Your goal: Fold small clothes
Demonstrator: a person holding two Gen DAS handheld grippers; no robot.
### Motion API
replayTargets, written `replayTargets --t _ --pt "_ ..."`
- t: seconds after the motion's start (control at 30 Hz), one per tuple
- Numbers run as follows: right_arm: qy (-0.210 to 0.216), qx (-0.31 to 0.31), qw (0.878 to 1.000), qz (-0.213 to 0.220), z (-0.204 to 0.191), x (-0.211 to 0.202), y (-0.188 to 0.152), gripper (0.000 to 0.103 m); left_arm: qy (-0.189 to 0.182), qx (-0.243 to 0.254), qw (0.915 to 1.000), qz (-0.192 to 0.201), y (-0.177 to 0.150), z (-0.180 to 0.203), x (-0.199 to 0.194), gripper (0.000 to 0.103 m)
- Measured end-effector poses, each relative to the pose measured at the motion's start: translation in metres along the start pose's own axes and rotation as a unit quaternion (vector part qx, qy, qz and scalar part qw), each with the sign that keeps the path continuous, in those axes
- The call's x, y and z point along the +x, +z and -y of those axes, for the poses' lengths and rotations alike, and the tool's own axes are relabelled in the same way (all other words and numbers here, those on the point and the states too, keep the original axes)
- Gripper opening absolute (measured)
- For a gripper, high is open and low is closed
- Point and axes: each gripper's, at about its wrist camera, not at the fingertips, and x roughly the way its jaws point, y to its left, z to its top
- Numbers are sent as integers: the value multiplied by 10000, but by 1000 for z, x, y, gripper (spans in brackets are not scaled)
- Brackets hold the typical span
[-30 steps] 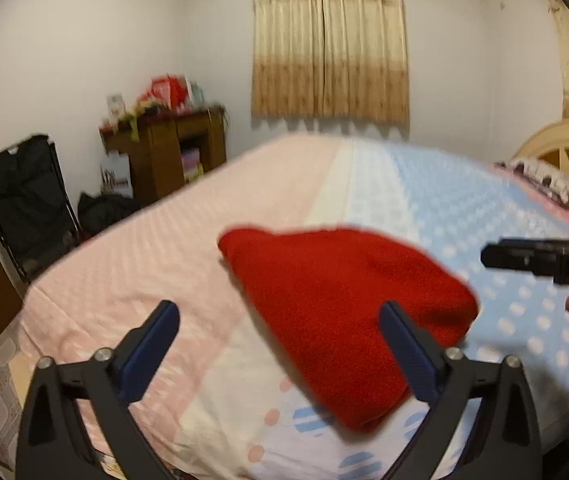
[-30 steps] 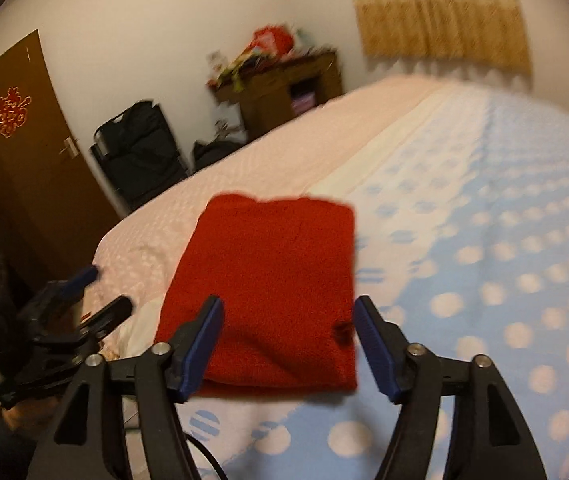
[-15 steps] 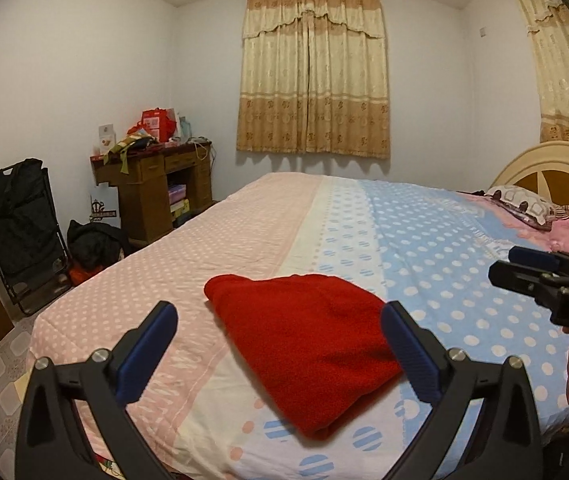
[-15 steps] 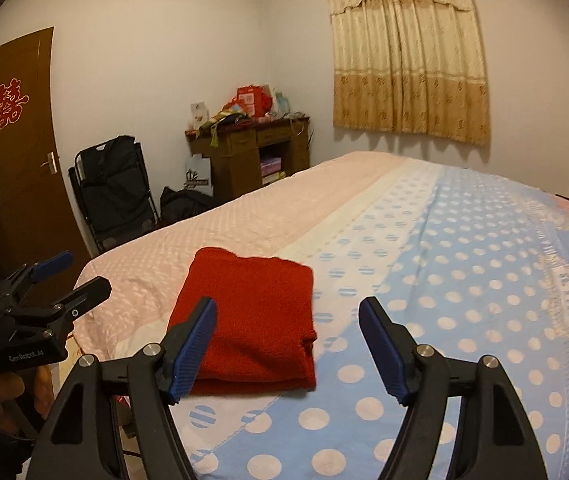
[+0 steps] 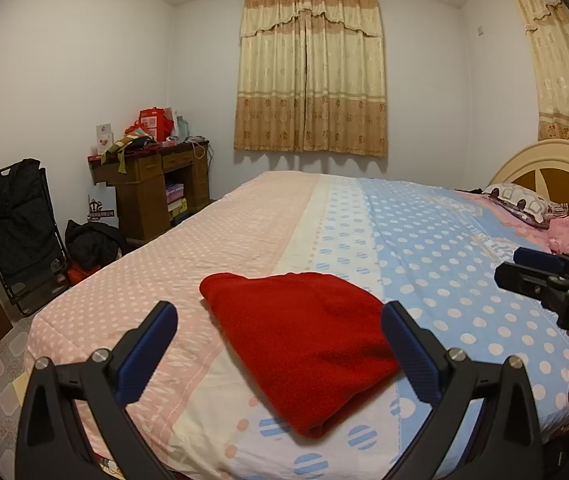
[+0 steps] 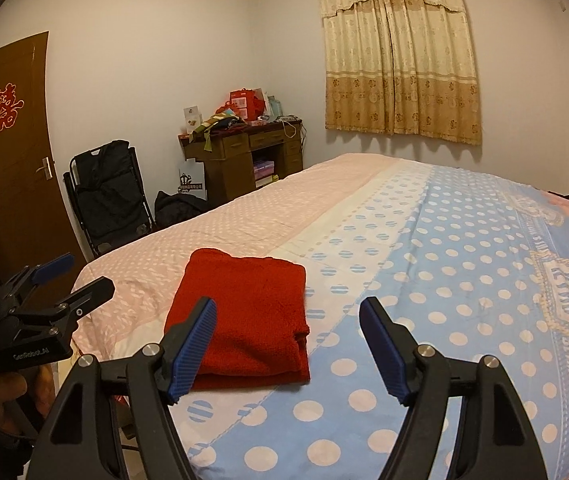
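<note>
Red fleece garment (image 5: 304, 344), folded into a thick rectangle, is seen at the lower centre of both frames, lying on the polka-dot pink, cream and blue bedspread (image 5: 424, 240) near the bed's front edge. The left gripper (image 5: 278, 354) is held above it with its blue-padded fingers (image 5: 146, 346) spread wide, nothing between them. The right gripper (image 6: 290, 348) is likewise spread apart and holds nothing, with the garment's right edge between its fingers.
</note>
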Motion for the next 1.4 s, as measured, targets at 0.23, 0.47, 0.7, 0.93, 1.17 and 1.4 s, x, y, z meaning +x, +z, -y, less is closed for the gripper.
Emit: replayTargets --t 0.23,0.47,0.7,0.93,1.17,1.4 --pt "-8 -21 10000 49 -1 -8 0 75 -5 25 10000 -39 -7 6 1 103" --pt "0 -30 10000 55 -2 -10 0 75 -1 34 10000 -51 -8 6 0 103" --pt "-15 -37 9999 145 -5 -15 4 75 7 40 10000 -45 -7 6 0 103" --pt "1 -24 9999 120 -7 -17 5 75 -9 66 9999 -92 -8 6 -1 103" --pt "21 -64 9999 90 -9 -16 4 75 98 86 9999 -113 -8 7 -3 103" --pt "22 -76 9999 86 -10 -15 2 75 138 -25 9998 -170 -8 4 -3 103"
